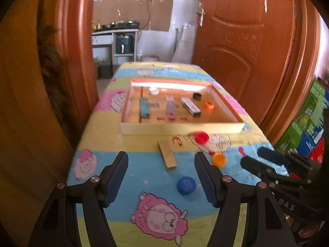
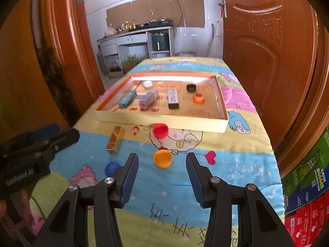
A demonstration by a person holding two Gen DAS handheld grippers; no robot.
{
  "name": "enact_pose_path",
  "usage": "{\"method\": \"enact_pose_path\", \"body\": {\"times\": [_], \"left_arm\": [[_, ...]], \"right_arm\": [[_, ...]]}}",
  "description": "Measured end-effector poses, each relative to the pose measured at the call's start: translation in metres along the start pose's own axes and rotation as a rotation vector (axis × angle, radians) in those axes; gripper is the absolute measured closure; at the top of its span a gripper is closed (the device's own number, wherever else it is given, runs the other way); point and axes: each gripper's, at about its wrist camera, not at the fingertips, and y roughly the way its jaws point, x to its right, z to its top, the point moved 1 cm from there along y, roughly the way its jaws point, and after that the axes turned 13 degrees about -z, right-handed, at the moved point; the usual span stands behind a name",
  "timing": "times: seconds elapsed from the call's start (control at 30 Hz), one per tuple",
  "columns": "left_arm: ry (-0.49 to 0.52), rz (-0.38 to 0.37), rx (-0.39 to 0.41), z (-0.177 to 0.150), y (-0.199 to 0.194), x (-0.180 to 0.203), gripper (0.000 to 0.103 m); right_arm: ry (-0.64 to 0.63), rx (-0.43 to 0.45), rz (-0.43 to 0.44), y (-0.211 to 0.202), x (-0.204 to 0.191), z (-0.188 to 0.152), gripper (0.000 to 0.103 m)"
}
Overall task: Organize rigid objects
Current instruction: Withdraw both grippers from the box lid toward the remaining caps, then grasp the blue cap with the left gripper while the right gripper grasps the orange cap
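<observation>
- The left gripper [image 1: 161, 171] hangs over the near part of the table [image 1: 127, 138], its jaws wide apart and empty; nothing sits between the pads.
- Just ahead of it, between the fingers in the left wrist view, lies a small tan box [image 1: 167, 154] on its side, near the front wall of the tray — loose on the cartoon cloth.
- A blue cap [image 1: 186, 185] rests nearer still, close to the left gripper's right finger [image 1: 205, 179].
- Farther back stands the shallow cardboard tray [image 1: 181, 128], already holding a teal tube [image 1: 144, 107], a clear pink-ended tube [image 1: 170, 109], a grey bar [image 1: 190, 106], a white cap [image 1: 154, 91], a black cap [image 1: 197, 96] and an orange cap [image 1: 209, 105].
- A red cap [image 2: 160, 130] lies just outside the tray's near wall, open side up.
- An orange lid [image 2: 162, 158] sits to the near side of it, between the right gripper's fingers in that view but farther off than the tips.
- The right gripper [image 2: 162, 171] is open about two-thirds and grips nothing.
- Judged step: approach for a pick — four pieces are left outside the tray. The next move seems to call for lowering each tool until its pads bracket one item, the box for the left and the orange lid for the right, then closing squarely; low round lids may skid away if pinched off-centre.
</observation>
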Motion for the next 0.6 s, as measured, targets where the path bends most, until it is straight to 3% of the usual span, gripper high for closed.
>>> {"method": "enact_pose_path", "body": {"times": [0.33,0.4,0.53,0.6], "left_arm": [[0.057,-0.001,-0.145,-0.037,0.054,0.017,0.037],[0.057,0.000,-0.162,-0.039,0.061,0.017,0.044],[0.020,-0.043,-0.187,-0.040,0.069,0.011,0.070],[0.003,-0.060,-0.191,-0.040,0.070,0.008,0.072]], "right_arm": [[-0.002,-0.077,-0.016,0.039,0.006,-0.006,0.055],[-0.005,-0.087,-0.011,0.044,0.005,-0.006,0.055],[-0.019,-0.101,-0.008,0.054,0.002,-0.006,0.055],[-0.025,-0.107,-0.004,0.057,-0.001,-0.006,0.055]]}}
